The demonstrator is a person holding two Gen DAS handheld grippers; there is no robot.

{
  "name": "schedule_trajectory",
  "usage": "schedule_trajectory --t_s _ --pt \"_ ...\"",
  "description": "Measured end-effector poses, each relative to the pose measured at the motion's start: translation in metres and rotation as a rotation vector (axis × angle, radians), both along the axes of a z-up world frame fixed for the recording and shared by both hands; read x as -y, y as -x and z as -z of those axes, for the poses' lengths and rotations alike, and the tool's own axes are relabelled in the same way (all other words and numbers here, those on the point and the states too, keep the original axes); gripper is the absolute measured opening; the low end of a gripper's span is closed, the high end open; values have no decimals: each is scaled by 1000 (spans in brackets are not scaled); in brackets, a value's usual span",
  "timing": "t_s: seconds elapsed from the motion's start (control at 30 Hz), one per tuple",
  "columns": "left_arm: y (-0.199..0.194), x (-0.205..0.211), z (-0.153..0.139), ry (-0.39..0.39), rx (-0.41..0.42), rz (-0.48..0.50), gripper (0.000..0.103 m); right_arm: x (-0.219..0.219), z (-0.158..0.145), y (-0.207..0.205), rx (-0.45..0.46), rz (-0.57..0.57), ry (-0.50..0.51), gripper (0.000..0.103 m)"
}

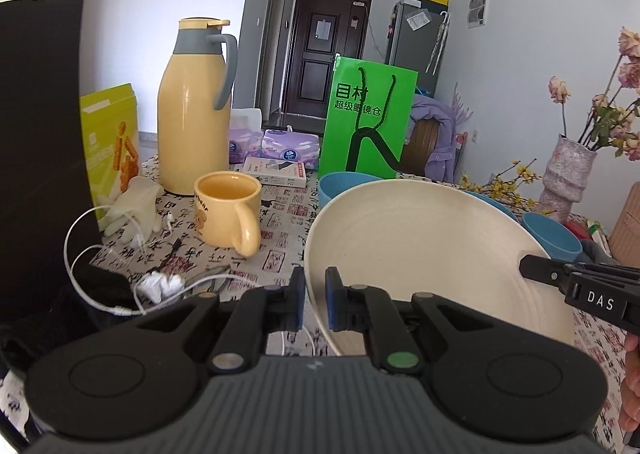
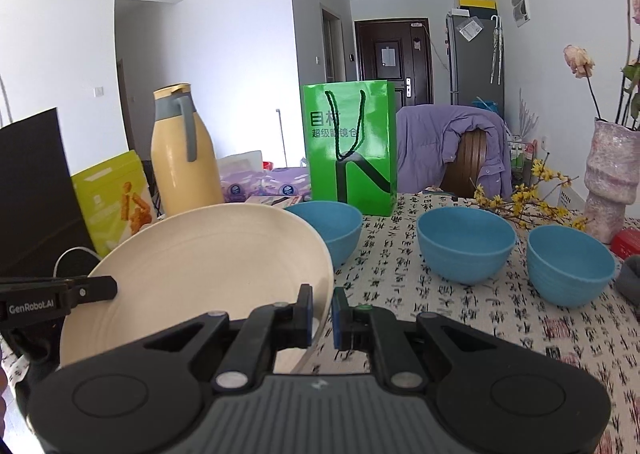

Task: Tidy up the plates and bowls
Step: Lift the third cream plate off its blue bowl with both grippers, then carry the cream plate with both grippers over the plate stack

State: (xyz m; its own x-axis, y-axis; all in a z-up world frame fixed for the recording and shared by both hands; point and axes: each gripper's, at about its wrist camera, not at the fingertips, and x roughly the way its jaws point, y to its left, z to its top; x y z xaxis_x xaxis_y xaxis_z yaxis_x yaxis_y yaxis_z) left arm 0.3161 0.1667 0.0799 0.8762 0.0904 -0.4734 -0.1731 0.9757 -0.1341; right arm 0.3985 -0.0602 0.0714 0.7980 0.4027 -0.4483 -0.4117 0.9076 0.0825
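A large cream plate [image 1: 420,250] is held tilted above the patterned table by both grippers. My left gripper [image 1: 315,300] is shut on its left rim, one blue pad on each side. My right gripper [image 2: 323,312] is shut on its right rim; the plate [image 2: 200,266] fills the left of the right wrist view. The right gripper's fingers [image 1: 540,268] show at the plate's far edge in the left wrist view. Three blue bowls [image 2: 326,228] [image 2: 466,244] [image 2: 570,264] stand upright on the table to the right of the plate.
A yellow mug [image 1: 228,209], a yellow thermos jug [image 1: 194,109], a snack bag [image 1: 110,149], white cables [image 1: 104,278] and a black board [image 1: 36,157] lie left. A green paper bag [image 2: 350,149] stands behind. A flower vase [image 2: 610,181] is at right.
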Motion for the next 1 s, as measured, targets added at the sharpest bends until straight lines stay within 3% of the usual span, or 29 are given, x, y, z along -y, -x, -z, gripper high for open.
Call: schedule_trajectory --t_s 0.3,0.53,0.7,1.0 --pt "77 20 17 -2 33 -15 10 15 16 86 28 5 -1 10" --pt "113 30 32 10 22 -19 10 26 29 122 0 7 -7 10" --pt "119 30 36 2 19 -13 10 31 36 136 -16 3 -10 10" --pt "95 31 45 -11 -6 12 10 29 48 123 -36 21 -3 10"
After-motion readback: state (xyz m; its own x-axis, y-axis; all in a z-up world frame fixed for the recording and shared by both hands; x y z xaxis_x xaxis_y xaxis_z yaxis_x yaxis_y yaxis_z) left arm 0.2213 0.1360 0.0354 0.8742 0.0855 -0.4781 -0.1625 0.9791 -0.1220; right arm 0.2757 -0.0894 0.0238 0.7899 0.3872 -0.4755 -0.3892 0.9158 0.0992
